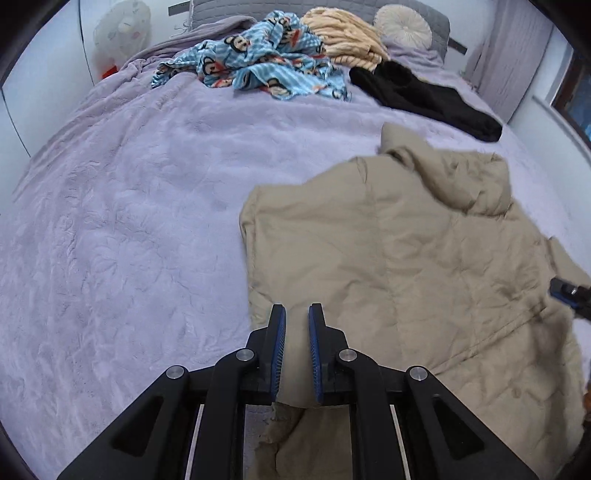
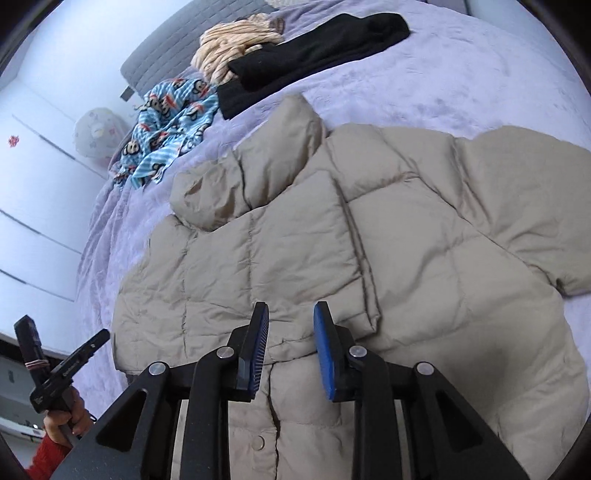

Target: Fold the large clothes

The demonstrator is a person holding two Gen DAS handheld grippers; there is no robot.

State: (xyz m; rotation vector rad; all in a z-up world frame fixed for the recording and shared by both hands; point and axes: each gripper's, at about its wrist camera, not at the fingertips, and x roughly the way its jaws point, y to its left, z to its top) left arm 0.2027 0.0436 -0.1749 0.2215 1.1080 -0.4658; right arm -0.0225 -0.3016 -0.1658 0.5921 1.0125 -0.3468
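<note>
Sprawling across the near right part of the bed, the beige quilted puffer jacket (image 2: pixel 369 236) lies mostly flat, its puffy stitched panels creased, hood bunched toward the headboard, one sleeve stretched out to the right and another part folded over the body along a thick seam; a snap button shows at its front edge near the camera. Under it, the bed (image 1: pixel 129 221) is covered by a lavender plush blanket with an embossed leafy pattern, and a broad bare stretch of that blanket lies to the jacket's left. Farther up, well apart from the jacket, sits a crumpled blue monkey-print cloth (image 1: pixel 258 62), a cream striped garment (image 1: pixel 343 37) beside it, and a black garment (image 1: pixel 424 96) lying long toward the right edge. A round ruffled cushion (image 1: pixel 402 24) leans on the grey quilted headboard (image 1: pixel 221 9); a white fan (image 1: pixel 122 31) stands by the pale wall at the bed's left. The left tongs (image 1: pixel 297 314) are nearly shut with a fold of the jacket's beige hem between the blue ribbed pads, lifted off the blanket. The right tongs (image 2: pixel 291 314) hover over the jacket's lower front, jaws partly apart, gripping nothing. In the right wrist view, a hand (image 2: pixel 64 421) with a red sleeve holds the other tool at the bed's near edge.
</note>
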